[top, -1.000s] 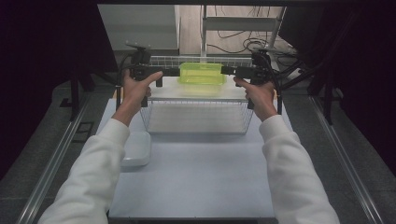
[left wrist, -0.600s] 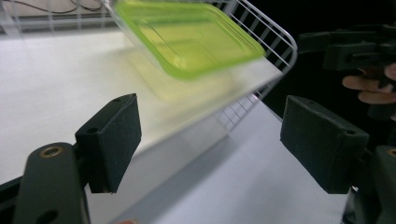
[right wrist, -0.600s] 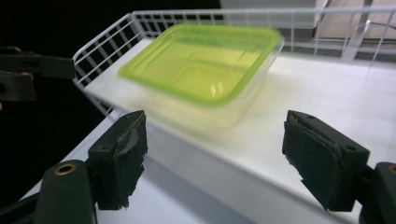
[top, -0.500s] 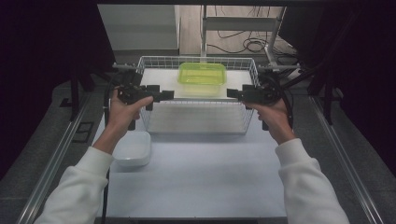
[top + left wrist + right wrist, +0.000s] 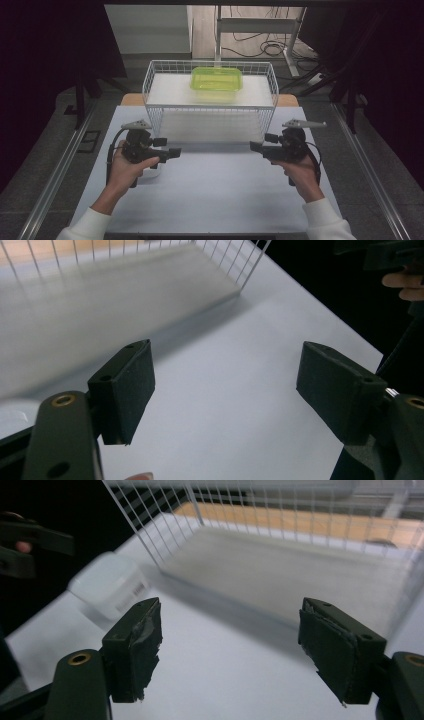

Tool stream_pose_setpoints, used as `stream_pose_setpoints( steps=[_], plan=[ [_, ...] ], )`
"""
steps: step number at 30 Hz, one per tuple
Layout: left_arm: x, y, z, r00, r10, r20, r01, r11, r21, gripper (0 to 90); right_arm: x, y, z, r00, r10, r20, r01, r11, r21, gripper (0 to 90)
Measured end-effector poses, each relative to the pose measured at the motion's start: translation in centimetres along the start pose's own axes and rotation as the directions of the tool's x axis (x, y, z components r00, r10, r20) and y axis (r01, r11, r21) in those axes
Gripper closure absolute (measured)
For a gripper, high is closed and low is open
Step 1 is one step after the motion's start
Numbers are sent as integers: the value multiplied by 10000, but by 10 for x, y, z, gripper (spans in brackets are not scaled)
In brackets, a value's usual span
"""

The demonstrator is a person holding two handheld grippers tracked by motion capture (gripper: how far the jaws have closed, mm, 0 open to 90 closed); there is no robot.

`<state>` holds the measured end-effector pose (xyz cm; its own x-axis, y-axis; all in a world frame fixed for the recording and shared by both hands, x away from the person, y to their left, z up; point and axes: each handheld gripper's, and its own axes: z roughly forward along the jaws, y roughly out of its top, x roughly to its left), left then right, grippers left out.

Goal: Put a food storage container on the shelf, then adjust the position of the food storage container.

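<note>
The left hand-held gripper [image 5: 172, 152] and the right hand-held gripper [image 5: 254, 146] hover over the white table [image 5: 215, 200], just in front of the white wire basket [image 5: 210, 107] — their tips point toward each other, well apart. Both have the jaws spread apart with nothing between them; the right jaws have just closed a little. A green lidded container [image 5: 216, 80] sits inside the basket, at its far side. A white plastic container [image 5: 107, 582] lies on the table near the left hand [image 5: 127, 167] — partly hidden by it in the high view
</note>
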<state>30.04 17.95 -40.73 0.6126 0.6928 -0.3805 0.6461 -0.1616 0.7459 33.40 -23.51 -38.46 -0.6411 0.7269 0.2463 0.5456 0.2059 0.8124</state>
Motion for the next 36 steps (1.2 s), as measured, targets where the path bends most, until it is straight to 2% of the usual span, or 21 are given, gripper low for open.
stream_pose_setpoints(
  steps=[1, 2, 3, 4, 5, 6, 8, 10, 14, 23, 31, 36],
  plan=[
    [0, 0, 0, 10000, 0, 0, 0, 10000, 0, 235, 0, 0, 0, 10000, 0, 0, 0, 10000, 0, 257],
    [1, -6, 2, 9999, -168, 8, 168, 9998, 97, 238, 0, -16, 0, 10000, 20, 98, -22, 9999, 118, 257],
    [2, -13, 4, 9995, -327, -56, 328, 9994, 138, 238, 0, -16, 0, 10000, 20, 98, -22, 9999, 118, 257],
    [2, -22, 8, 9991, -414, -47, 415, 9988, 246, 245, 1, -31, 2, 9999, 103, 81, -105, 9995, 298, 257],
    [2, -22, 8, 9991, -414, -47, 415, 9988, 246, 248, 1, -31, 2, 9999, 103, 81, -105, 9995, 298, 257],
    [3, -31, 12, 9989, -460, -99, 465, 9973, 568, 250, 1, -45, 3, 9999, 88, 119, -93, 9989, 455, 260],
    [3, -36, 14, 9988, -459, -168, 469, 9964, 704, 251, 0, -49, 4, 9999, 115, 99, -120, 9983, 566, 260],
    [2, -44, 17, 9984, -368, -425, 404, 9952, 894, 259, 0, -61, 9, 9999, 62, 131, -74, 9956, 937, 261],
    [1, -48, 21, 9986, -303, -438, 351, 9929, 1134, 261, 0, -73, 17, 10000, 57, 78, -68, 9906, 1365, 261],
    [6, -50, 21, 9980, -266, -578, 338, 9913, 1275, 261, -2, -76, 20, 9998, 143, 99, -156, 9898, 1416, 262],
    [12, -47, 14, 9973, -383, -632, 457, 9917, 1203, 262, -2, -78, 21, 9999, 74, 127, -92, 9882, 1526, 262],
    [19, -44, 2, 9954, -594, -749, 669, 9926, 1015, 261, -3, -80, 23, 9998, 54, 216, -89, 9864, 1639, 262]
  ],
)
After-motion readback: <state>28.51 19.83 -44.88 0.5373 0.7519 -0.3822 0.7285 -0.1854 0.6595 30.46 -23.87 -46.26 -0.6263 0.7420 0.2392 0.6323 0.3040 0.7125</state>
